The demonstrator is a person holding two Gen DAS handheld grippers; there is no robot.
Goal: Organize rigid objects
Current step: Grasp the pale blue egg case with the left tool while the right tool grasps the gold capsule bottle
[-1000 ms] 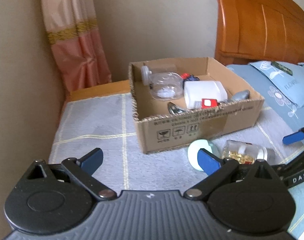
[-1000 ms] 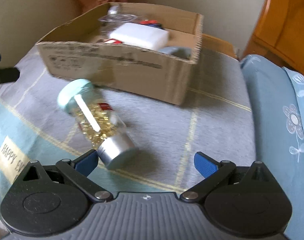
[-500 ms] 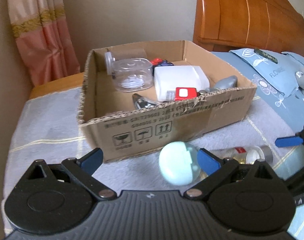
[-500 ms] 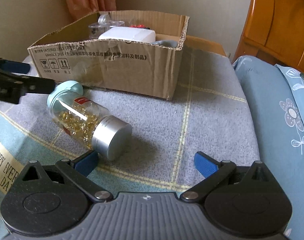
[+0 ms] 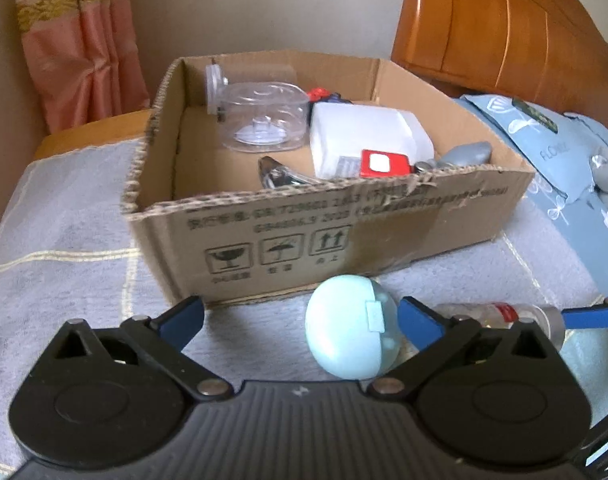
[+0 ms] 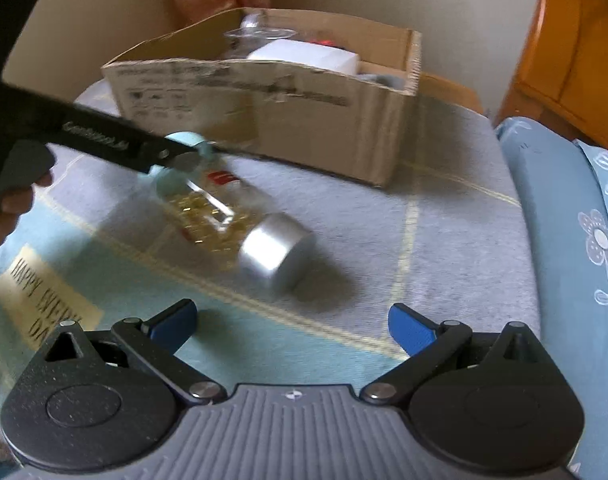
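The left gripper [image 5: 299,320] had closed in, jaws spread around the pale cap [image 5: 350,326]; the jar [image 6: 223,212] looked rigid, slick, rollable; the right gripper [image 6: 291,322] gaped empty.

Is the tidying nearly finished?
Nearly. The cardboard box already holds the white container and clear tub. The left gripper, jaws open, reaches the mint-capped bottle lying outside. The right gripper is open and holds nothing.
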